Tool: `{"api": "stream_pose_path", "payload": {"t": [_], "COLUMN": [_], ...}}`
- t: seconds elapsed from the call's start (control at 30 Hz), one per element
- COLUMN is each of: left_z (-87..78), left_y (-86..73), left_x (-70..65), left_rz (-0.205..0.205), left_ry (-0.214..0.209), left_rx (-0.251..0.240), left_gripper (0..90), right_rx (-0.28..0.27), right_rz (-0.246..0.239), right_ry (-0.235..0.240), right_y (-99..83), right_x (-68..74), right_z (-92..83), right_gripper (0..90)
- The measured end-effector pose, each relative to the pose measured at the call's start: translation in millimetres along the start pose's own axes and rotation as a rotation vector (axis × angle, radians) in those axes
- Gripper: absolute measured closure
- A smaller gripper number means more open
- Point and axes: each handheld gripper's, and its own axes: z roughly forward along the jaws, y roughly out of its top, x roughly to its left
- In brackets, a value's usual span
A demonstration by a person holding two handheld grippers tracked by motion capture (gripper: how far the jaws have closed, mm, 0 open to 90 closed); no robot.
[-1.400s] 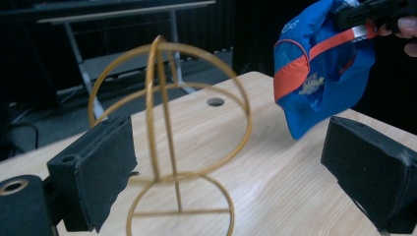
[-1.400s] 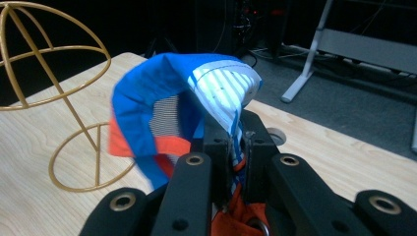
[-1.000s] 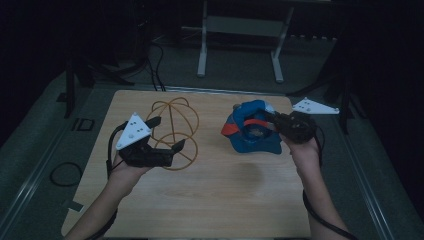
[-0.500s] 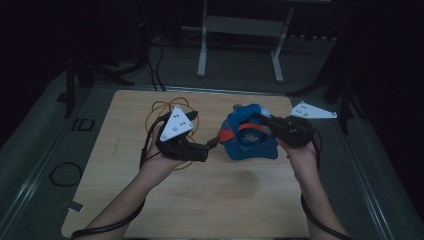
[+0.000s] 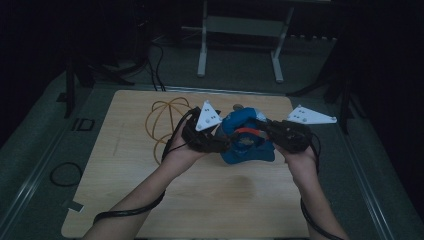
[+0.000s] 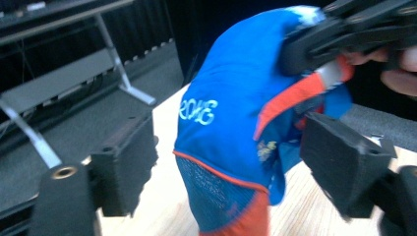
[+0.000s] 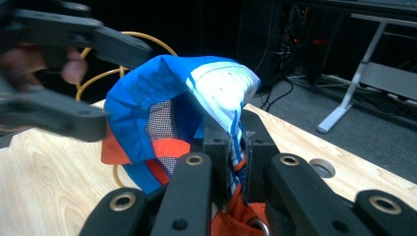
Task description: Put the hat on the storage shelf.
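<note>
A blue cloth garment (image 5: 247, 145) with orange trim and a white patch hangs bunched just above the wooden table (image 5: 125, 200). My right gripper (image 5: 260, 131) is shut on its upper edge; in the right gripper view the pads (image 7: 237, 147) pinch the white and blue fabric (image 7: 167, 93). My left gripper (image 5: 225, 145) has come in from the left. Its jaws have just been closing and stand on either side of the garment (image 6: 231, 113). A gap still shows beside the left pad (image 6: 128, 162).
A yellow cord (image 5: 167, 117) lies in loops on the table behind my left hand. A metal stand (image 5: 240, 25) is on the floor beyond the far edge. Dark floor surrounds the table, and black cables trail from both grippers.
My left gripper has moved right, from beside the yellow cord to the garment, and its jaws now flank the cloth. The right gripper keeps its grip and has barely shifted.
</note>
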Motion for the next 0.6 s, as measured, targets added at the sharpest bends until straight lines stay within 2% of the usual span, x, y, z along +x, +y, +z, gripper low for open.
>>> {"api": "stream_pose_path", "payload": {"t": [0.03,0.1,0.13,0.17,0.3,0.33,0.43,0.57,0.6], "left_z": [2.3,5.7,7.8,10.5,16.4,17.6,21.4,26.6,27.5], "left_y": [0.4,1.3,1.7,2.2,1.2,0.8,1.6,2.9,3.2], "left_x": [0.0,-0.3,-0.2,0.1,0.2,0.1,-1.1,-5.0,-6.2], "left_rz": [0.004,0.011,0.001,-0.003,-0.011,-0.011,-0.003,0.031,0.040], "left_ry": [-0.002,0.006,-0.006,-0.001,-0.002,-0.014,-0.008,0.026,0.039], "left_rx": [0.003,0.012,0.018,0.034,0.052,0.049,0.071,0.102,0.104], "left_gripper": [23.3,30.1,32.6,32.9,46.3,51.1,62.9,87.0,88.5], "right_rx": [-0.002,-0.002,-0.005,-0.004,0.001,0.001,0.001,0.006,0.007], "right_rz": [-0.007,-0.010,-0.013,-0.016,-0.031,-0.034,-0.032,-0.027,-0.029], "right_ry": [0.004,0.012,0.016,0.018,0.026,0.025,0.028,0.032,0.033], "right_y": [0.1,0.1,-0.1,-0.2,-0.8,-1.0,-2.0,-4.6,-5.9], "right_x": [1.4,3.9,5.3,6.9,12.8,13.7,14.0,14.8,16.3], "right_z": [-0.4,-0.9,-0.8,-0.7,-0.8,-0.8,-0.5,0.6,1.3], "right_gripper": [83.8,83.9,83.9,83.9,83.8,83.8,83.9,83.8,83.8]}}
